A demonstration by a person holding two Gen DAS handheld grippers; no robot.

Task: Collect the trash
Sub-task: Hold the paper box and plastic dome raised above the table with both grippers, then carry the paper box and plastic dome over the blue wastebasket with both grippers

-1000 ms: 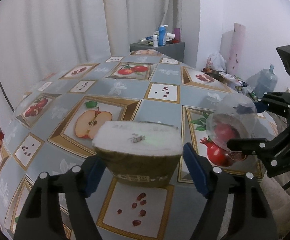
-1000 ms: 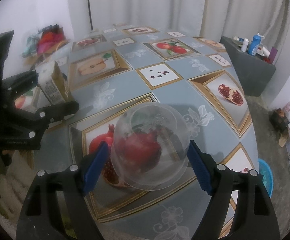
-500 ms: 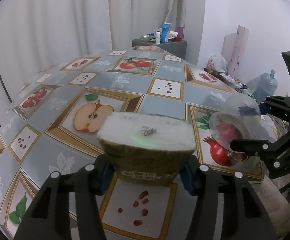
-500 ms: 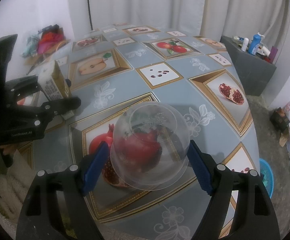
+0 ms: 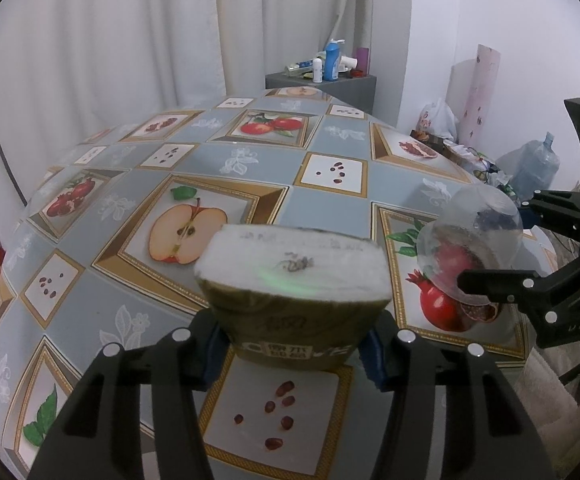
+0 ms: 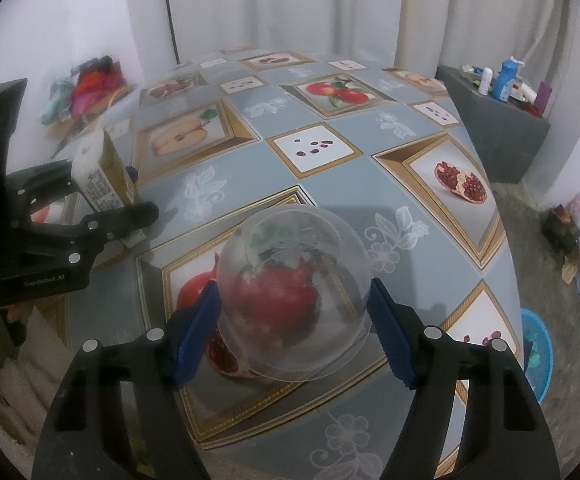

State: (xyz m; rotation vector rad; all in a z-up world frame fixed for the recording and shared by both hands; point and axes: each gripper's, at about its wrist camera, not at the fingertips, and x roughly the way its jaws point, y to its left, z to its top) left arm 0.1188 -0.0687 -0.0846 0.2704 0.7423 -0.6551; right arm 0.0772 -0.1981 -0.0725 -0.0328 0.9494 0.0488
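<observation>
A small drink carton, tan with a white top, sits at the near edge of the table between the blue pads of the left gripper, which is clamped on its two sides; in the right wrist view the same carton shows at far left, upright in that gripper's black fingers. Just right of it on the near edge is a clear plastic cup, upside down or lying with its base up, cannot tell which exactly, over a printed pomegranate picture. The right gripper brackets the cup, jaws closing, the left pad touching or almost touching the cup wall, the right pad near the wall with contact unclear. From the left wrist view the cup appears at right with the right gripper's black fingers on either side. The table is covered with a grey-blue cloth printed with framed apples, pomegranates and seeds. Far behind it hang white curtains. At far right stands a grey cabinet with bottles on top. Right of the table on the floor are a big water bottle, plastic bags and a blue bowl. Far left, a heap of coloured bags sits by the wall.
</observation>
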